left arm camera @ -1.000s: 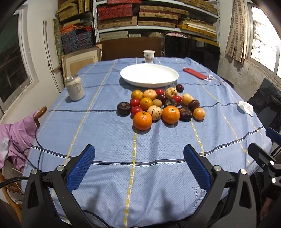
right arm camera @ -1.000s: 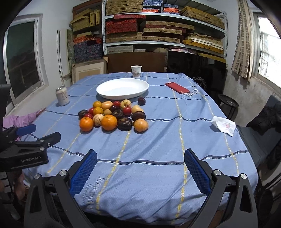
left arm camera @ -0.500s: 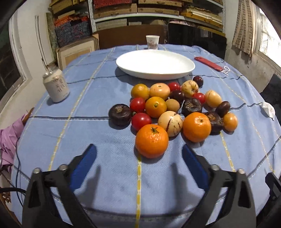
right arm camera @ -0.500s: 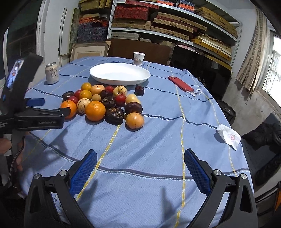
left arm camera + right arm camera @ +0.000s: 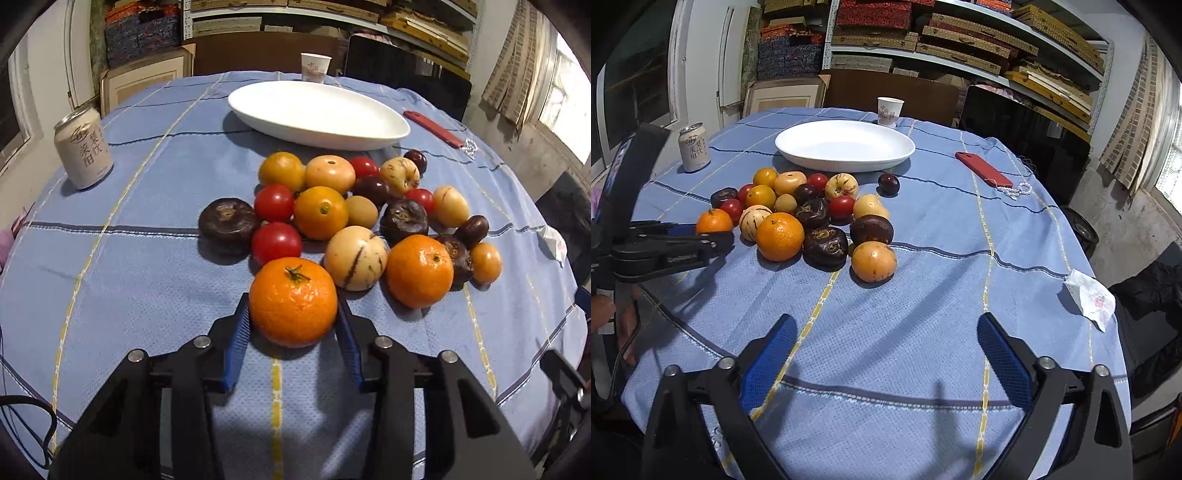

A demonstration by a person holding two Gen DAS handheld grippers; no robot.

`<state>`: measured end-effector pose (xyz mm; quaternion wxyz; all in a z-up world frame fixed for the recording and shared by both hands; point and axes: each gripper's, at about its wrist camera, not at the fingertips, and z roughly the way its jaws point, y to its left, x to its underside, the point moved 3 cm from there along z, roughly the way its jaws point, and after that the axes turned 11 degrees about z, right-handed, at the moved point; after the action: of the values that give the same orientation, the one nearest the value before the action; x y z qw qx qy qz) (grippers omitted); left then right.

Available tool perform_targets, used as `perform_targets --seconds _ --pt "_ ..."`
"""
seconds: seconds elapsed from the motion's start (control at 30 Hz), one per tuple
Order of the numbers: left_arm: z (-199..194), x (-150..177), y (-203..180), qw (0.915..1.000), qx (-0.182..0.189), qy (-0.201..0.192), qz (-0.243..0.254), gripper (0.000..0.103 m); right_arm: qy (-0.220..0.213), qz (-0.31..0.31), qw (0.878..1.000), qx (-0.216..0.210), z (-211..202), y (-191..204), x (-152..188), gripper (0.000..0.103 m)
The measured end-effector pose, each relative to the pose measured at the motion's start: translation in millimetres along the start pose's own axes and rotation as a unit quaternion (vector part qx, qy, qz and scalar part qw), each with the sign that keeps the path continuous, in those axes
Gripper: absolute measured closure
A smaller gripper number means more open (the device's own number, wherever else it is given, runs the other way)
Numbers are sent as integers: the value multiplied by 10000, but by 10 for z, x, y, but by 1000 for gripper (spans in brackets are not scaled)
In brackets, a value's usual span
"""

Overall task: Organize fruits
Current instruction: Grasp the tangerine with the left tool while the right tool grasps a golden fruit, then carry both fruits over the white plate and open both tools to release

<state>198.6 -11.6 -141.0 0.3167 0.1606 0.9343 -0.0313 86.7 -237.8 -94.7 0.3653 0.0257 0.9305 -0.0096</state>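
Left gripper (image 5: 293, 317) pinches the nearest orange (image 5: 293, 302); right gripper (image 5: 886, 343) hangs wide apart with nothing between its pads.

Angled steeply down at the blue tablecloth (image 5: 147, 288), the left one's jaws have just been closing and both blue pads now press the orange's sides, at the near edge of the fruit pile (image 5: 354, 218). Behind the pile lies the white plate (image 5: 391, 129). The right gripper's jaws have narrowed slightly; it tilts down over bare cloth, well short of the fruit.

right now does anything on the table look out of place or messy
A crumpled tissue lies at the tablecloth's right edge, and a red phone with a bead strap sits beyond the fruit pile. The white plate is empty. Nothing looks spilled or broken.
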Motion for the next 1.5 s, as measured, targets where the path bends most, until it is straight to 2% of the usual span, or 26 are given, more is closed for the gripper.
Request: perform_targets --seconds 0.03,0.2,0.27,0.3,0.37,0.43,0.47,0.5,0.6,0.7,0.87,0.97,1.13,1.27,1.4,1.5 --pt "-15 11 5 10000 27 3 25 61 61 -3 9999 -117 44 -17 -27 15" --pt "-342 104 129 9993 238 -266 -94 61 495 74 9968 -628 349 -36 -174 15" --pt "-468 116 195 9988 244 -407 -152 61 551 35 9962 -669 442 25 -229 15" --pt "-547 121 219 9985 243 -462 -172 61 565 -40 9968 -561 506 74 -263 17" --pt "-631 120 273 9980 223 -548 -219 61 658 -202 9972 -308 662 167 -312 26" --pt "-682 136 306 9978 232 -585 -225 61 851 -208 9957 -310 778 197 -326 48" --pt "-696 144 308 9978 240 -581 -216 61 962 -183 9947 -328 833 207 -325 52" --pt "-700 152 309 9979 247 -571 -198 61 1013 -174 9943 -285 882 214 -321 51" --pt "-698 175 326 9978 281 -564 -211 60 967 -138 9948 -305 907 206 -344 52" --pt "-679 188 314 9978 269 -580 -201 61 852 -162 9959 -242 912 186 -353 62" --pt "-749 182 273 9975 161 -684 -50 61 640 -126 9973 -342 777 146 -321 63" --pt "-853 146 271 9970 164 -759 22 61 417 -56 9975 -562 563 103 -378 63" --pt "-1095 -112 246 9942 183 -1031 263 61 -144 -242 9978 -605 240 133 -679 63" --pt "-1210 -525 284 9911 268 -1278 275 60 -471 -204 9974 -505 162 118 -1028 63" --pt "-1025 -1011 301 9918 273 -1218 289 60 -596 -143 9970 -480 255 116 -1286 63" --pt "-682 -1369 347 9939 211 -1051 251 60 -590 -191 9966 -546 439 184 -1568 63"
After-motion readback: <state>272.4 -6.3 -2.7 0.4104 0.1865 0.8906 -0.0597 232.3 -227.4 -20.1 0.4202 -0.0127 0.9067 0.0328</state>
